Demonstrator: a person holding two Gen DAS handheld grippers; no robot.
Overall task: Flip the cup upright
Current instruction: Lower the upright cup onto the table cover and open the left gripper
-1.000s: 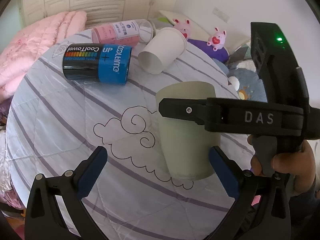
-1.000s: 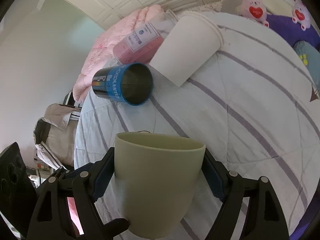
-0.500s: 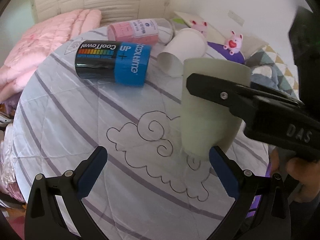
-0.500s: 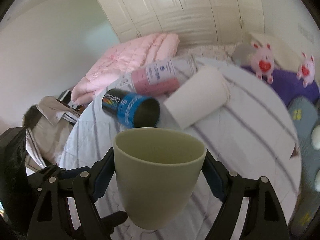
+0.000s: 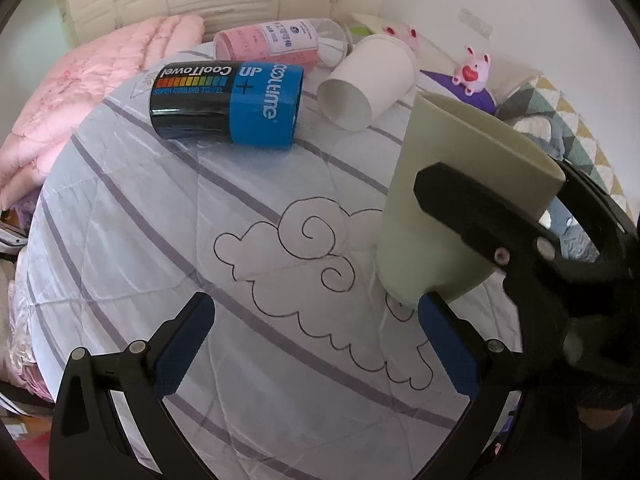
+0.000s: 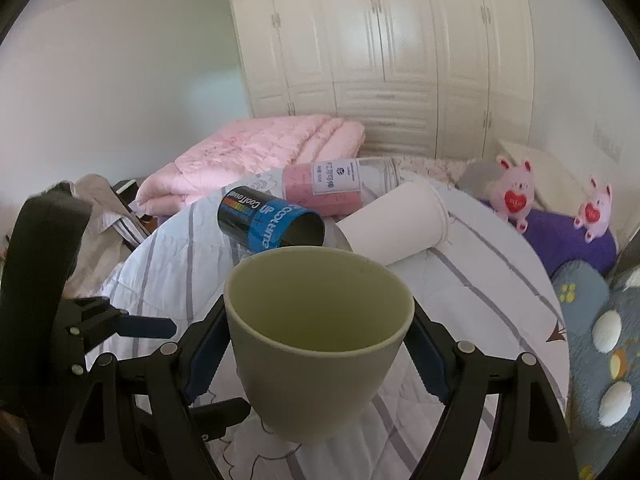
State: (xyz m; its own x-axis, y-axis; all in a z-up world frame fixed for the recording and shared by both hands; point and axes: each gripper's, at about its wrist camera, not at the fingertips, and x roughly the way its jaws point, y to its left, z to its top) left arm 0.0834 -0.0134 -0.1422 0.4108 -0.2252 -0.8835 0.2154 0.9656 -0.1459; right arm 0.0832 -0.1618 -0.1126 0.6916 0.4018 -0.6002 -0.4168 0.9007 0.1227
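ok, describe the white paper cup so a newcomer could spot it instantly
On the striped quilt, three containers lie tipped over at the far side. The white paper cup is the rightmost, beside the blue and black can and in front of the pink bottle. It alone is plain white with no print.

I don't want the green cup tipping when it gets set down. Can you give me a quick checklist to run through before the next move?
1. Grip: right gripper is shut on the green cup, a pad on each side. Ok.
2. Mouth up: the rim faces upward in the right wrist view. Ok.
3. Fully vertical: the cup leans in the left wrist view, which may be lens warp. Cannot tell.
4. Base contact with the quilt: cannot tell.
5. Landing area: the CoolTowel can and white paper cup lie farther back. Ok.
6. Left gripper open, apart from the cup. Ok.
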